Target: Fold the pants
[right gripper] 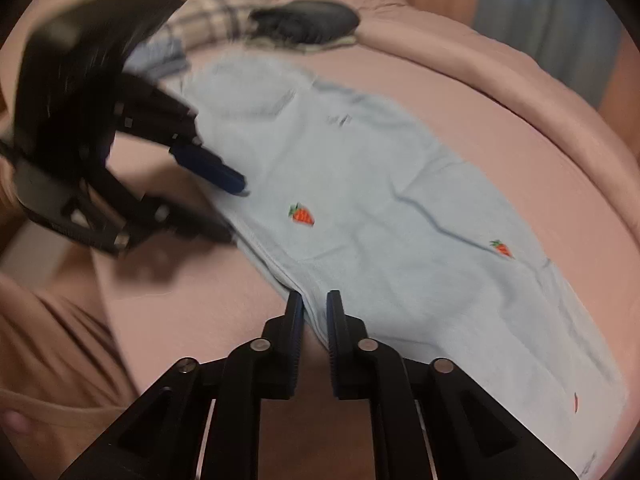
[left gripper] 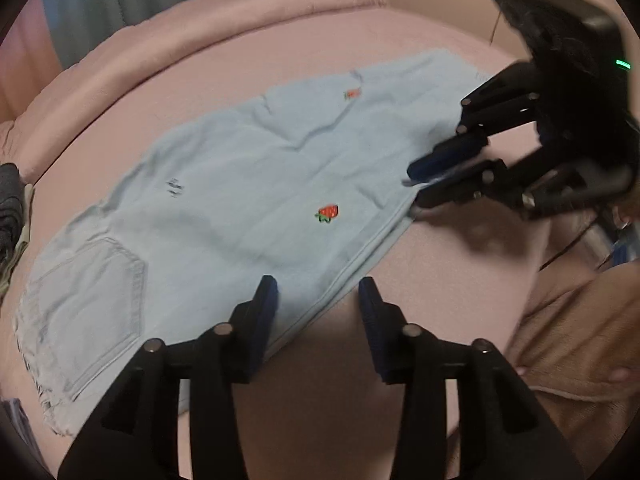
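A: Pants [left gripper: 248,184], pale blue with small red embroidered fruit, lie flat along the pink bed [left gripper: 280,40] in front of you, folded lengthwise.

B: Where are my tongs?

A: Your left tongs [left gripper: 318,292] hover at the near edge of the pants, jaws partly apart, one finger over the cloth and nothing gripped. Your right tongs [right gripper: 314,300] sit further along that edge, jaws narrow with the hem between them; whether they pinch it, I cannot tell.

B: Anything else?

A: Other clothes [right gripper: 224,20] are piled beyond the waistband end.

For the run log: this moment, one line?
pants flat on bed | left gripper open at edge | right gripper pinching edge
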A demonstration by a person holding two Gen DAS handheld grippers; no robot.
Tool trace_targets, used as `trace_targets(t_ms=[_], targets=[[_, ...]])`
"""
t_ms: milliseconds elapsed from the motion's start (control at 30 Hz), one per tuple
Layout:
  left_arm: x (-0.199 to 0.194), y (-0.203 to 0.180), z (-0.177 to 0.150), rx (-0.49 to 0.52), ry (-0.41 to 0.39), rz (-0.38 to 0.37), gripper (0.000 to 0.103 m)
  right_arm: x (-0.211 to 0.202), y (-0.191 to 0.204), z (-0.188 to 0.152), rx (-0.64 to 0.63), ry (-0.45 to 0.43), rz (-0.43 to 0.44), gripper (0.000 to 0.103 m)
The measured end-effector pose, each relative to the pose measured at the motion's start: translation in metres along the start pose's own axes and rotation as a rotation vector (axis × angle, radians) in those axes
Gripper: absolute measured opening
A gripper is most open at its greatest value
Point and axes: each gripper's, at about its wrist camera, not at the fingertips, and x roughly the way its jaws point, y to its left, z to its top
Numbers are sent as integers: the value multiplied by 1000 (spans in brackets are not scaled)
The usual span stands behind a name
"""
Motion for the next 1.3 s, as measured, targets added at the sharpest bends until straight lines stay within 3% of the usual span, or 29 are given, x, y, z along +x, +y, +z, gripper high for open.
trace_targets(t_ms=[67,167,200,267,333,367,433,500,600,667,767,867,967,1100,1133,1200,1300], targets=[[-17,17,-1,-57,-59,-29,46,-14,-14,0,71,-47,22,21],[-26,55,-1,-204,-136,0,53,-10,-32,-4,186,-64,67,25],[-22,69,-4,-247,-136,42,54,-2,-35,-6,206,-35,69,25],[-9,97,-23,-353,-56,152,51,20,-33,-18,191,77,19,25],[1,119,-50,-423,23,197,49,17,-26,-26,121,52,10,25],[-6,124,-62,-446,-11,159,49,15,-26,-27,118,76,16,25],[-21,124,-76,-463,-39,156,47,9,-33,-22,164,113,38,25],[-31,121,-84,-457,-42,159,47,5,-43,-10,207,103,50,27],[-41,119,-86,-488,-43,151,49,11,-62,27,309,1,127,34],[-45,124,-72,-496,-89,125,49,21,-72,52,378,-39,166,40],[-39,131,-40,-512,-164,107,58,45,-83,95,451,-77,234,41],[-27,149,-22,-566,-189,111,60,81,-96,134,496,-31,249,41],[-17,169,-17,-630,-162,155,59,125,-102,168,532,61,276,41],[-17,189,-31,-671,-124,221,58,161,-104,173,546,240,338,41],[-17,193,-37,-666,-101,255,51,164,-102,172,542,265,358,39],[-15,198,-49,-665,-88,247,40,169,-96,177,508,266,395,10],[-18,199,-56,-649,-107,250,37,163,-94,189,464,207,362,7]])
